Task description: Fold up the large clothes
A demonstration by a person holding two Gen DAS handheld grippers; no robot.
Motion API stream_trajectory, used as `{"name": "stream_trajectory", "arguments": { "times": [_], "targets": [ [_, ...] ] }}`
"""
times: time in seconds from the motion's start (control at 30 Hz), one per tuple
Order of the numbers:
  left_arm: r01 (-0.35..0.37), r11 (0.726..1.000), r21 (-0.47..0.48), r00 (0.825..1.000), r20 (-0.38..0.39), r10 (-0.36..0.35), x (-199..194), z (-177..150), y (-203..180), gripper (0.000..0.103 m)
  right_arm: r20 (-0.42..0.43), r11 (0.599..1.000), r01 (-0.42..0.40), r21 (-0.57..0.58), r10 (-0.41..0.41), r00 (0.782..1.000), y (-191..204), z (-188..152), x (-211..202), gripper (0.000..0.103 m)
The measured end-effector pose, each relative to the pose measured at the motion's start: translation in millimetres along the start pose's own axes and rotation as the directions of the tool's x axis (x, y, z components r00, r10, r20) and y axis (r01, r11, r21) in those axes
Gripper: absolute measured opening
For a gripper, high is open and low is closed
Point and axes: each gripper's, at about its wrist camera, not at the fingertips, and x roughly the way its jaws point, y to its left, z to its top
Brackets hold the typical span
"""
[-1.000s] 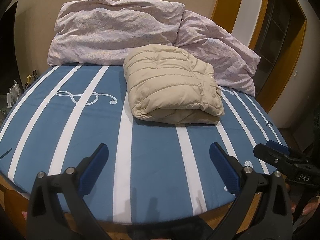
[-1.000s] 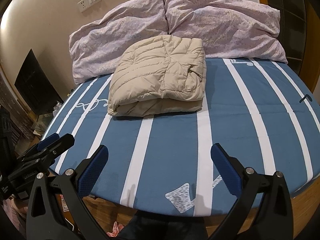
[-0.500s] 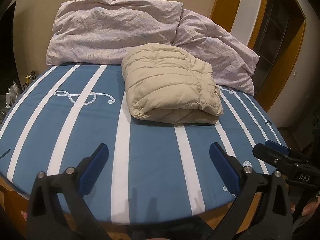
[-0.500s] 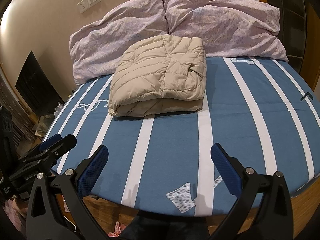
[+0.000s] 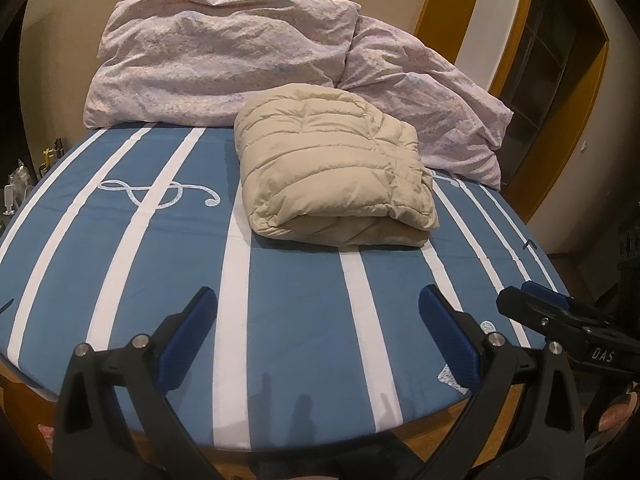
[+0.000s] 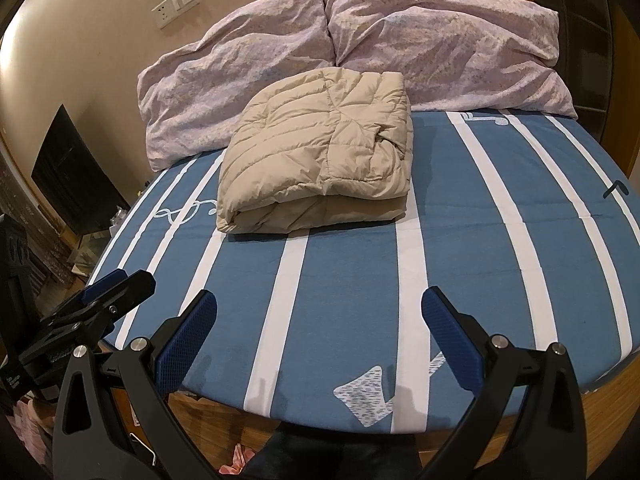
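A beige quilted puffer jacket (image 5: 334, 172) lies folded into a compact bundle in the middle of the blue bed with white stripes (image 5: 280, 288), close to the pillows; it shows too in the right wrist view (image 6: 320, 156). My left gripper (image 5: 318, 312) hangs open over the bed's near edge, well short of the jacket, with nothing between its fingers. My right gripper (image 6: 320, 312) is open as well and empty, held over the near edge at a similar distance. Each gripper appears at the side of the other's view.
Two lilac patterned pillows (image 5: 224, 56) lean against the wall behind the jacket (image 6: 440, 36). The bed's wooden frame (image 6: 600, 412) runs along the near edge. A doorway with yellow trim (image 5: 520, 60) is to the right, a dark cabinet (image 6: 76, 176) and clutter to the left.
Both views have shifted very slightly; the jacket lies as before and both grippers stay open.
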Motion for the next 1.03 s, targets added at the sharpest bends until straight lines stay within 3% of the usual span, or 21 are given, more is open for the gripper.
{"name": "stream_trajectory", "arguments": {
  "times": [1.03],
  "targets": [
    [-0.005,1.000,0.002,1.000,-0.001,0.005,0.9,0.9,1.2,0.100,-0.002,1.000,-0.004,0.000,0.004,1.000,-2.6,0.6,1.0,0.102]
  ]
}}
